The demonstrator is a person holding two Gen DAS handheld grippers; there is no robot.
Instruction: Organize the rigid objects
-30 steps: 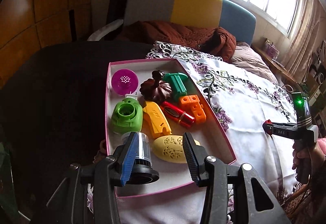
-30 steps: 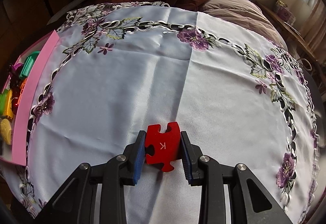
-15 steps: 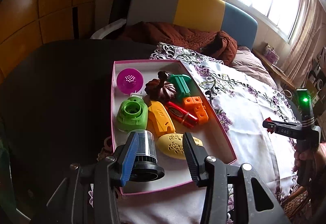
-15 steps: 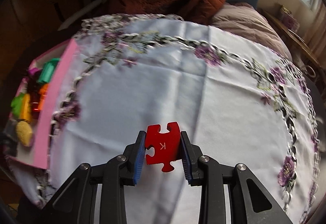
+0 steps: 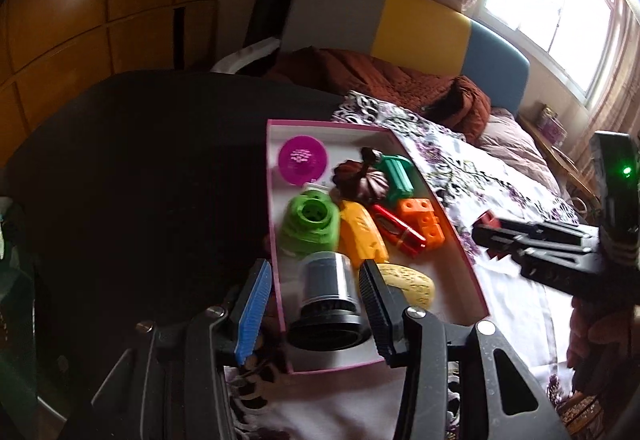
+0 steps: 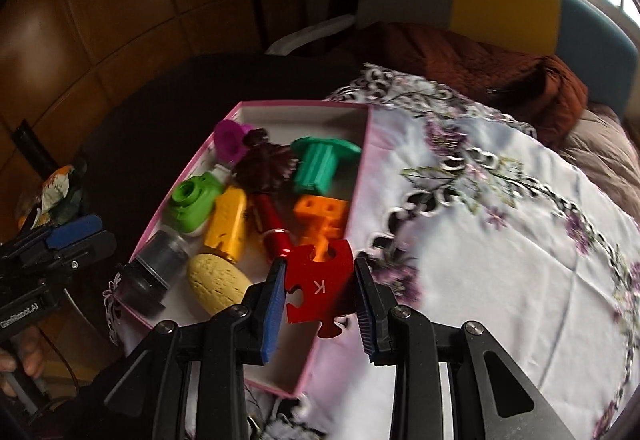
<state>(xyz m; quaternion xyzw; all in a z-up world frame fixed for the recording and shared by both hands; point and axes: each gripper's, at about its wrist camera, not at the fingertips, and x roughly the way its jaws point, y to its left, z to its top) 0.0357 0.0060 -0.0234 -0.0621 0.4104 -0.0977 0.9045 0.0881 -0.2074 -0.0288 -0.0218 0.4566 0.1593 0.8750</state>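
Right gripper (image 6: 316, 290) pinches the red puzzle piece (image 6: 320, 286) over the box's (image 6: 352, 200) near right corner, ready to drop in. Left gripper (image 5: 312, 298) is spread around the jar (image 5: 329, 298) (already inside), not pressing.

Daylight from one side, with blur and fisheye bending

The window (image 5: 560, 0) at the upper right was overexposed and glared white; the wooden wall (image 5: 80, 20) and the dark surface (image 5: 140, 160) stayed dim. The box contents (image 6: 280, 192) were motion-blurred, and straight lines curved toward dark corners.
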